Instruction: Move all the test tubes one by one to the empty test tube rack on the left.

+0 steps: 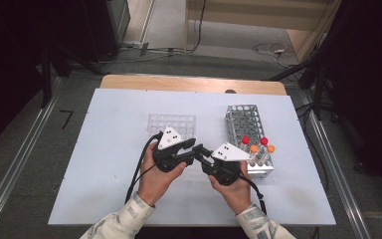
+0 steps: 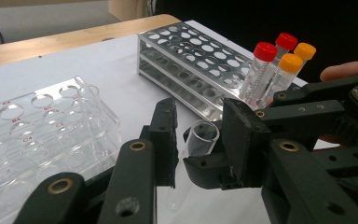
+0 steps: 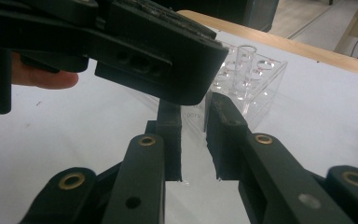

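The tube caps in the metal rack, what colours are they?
Two red caps, two orange caps; the left gripper view shows them best.

Clear tube (image 3: 195, 109) between right claw (image 3: 193, 140) jaws

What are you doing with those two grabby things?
A person is passing a clear tube from one gripper to the other above the table. The right gripper is shut on the tube, and the left gripper has its jaws around the open end, with a gap still showing on one side. A clear rack sits nearby, and a metal rack holds four capped tubes.
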### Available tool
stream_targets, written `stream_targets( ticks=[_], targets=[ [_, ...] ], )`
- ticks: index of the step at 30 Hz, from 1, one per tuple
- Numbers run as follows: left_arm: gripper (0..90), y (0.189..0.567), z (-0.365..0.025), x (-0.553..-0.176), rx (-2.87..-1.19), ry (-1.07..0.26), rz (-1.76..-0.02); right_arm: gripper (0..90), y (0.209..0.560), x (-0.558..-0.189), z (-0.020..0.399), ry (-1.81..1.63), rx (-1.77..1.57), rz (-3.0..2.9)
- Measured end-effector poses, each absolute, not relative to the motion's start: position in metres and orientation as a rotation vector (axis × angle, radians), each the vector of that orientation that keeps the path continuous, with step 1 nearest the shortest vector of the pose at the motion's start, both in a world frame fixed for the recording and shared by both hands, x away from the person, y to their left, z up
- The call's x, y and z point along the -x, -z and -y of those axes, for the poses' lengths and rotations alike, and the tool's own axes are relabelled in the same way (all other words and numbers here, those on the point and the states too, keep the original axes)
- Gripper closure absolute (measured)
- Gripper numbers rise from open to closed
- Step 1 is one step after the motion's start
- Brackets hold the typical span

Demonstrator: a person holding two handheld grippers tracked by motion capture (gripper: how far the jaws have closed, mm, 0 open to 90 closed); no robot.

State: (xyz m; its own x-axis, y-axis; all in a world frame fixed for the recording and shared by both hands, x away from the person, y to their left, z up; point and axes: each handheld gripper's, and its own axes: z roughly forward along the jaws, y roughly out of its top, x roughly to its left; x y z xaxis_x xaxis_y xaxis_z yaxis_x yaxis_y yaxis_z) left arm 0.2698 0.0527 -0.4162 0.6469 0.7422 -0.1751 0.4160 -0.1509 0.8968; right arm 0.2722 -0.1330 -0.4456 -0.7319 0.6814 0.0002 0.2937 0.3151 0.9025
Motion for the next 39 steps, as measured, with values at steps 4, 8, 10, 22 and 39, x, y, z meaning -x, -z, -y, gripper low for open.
stream_targets(
  ticks=[4, 8, 10, 22, 39],
  targets=[
    [69.0, 0.417, -0.052, -0.27, -1.785, -0.372, -0.933, 73.2, 0.446, -0.272, 0.132, -1.387, -0.867, -2.208],
    [73.9, 0.417, -0.052, -0.271, -1.798, -0.36, -0.935, 73.2, 0.447, -0.272, 0.131, -1.383, -0.861, -2.209],
    [75.2, 0.418, -0.051, -0.271, -1.802, -0.367, -0.938, 73.2, 0.447, -0.271, 0.13, -1.378, -0.859, -2.21],
    [77.4, 0.415, -0.051, -0.269, -1.801, -0.416, -0.929, 51.2, 0.447, -0.27, 0.13, -1.402, -0.879, -2.225],
    [77.5, 0.384, -0.079, -0.292, -1.691, -0.5, -0.994, 32.0, 0.443, -0.238, 0.153, -1.395, -0.852, -2.29]
  ],
)
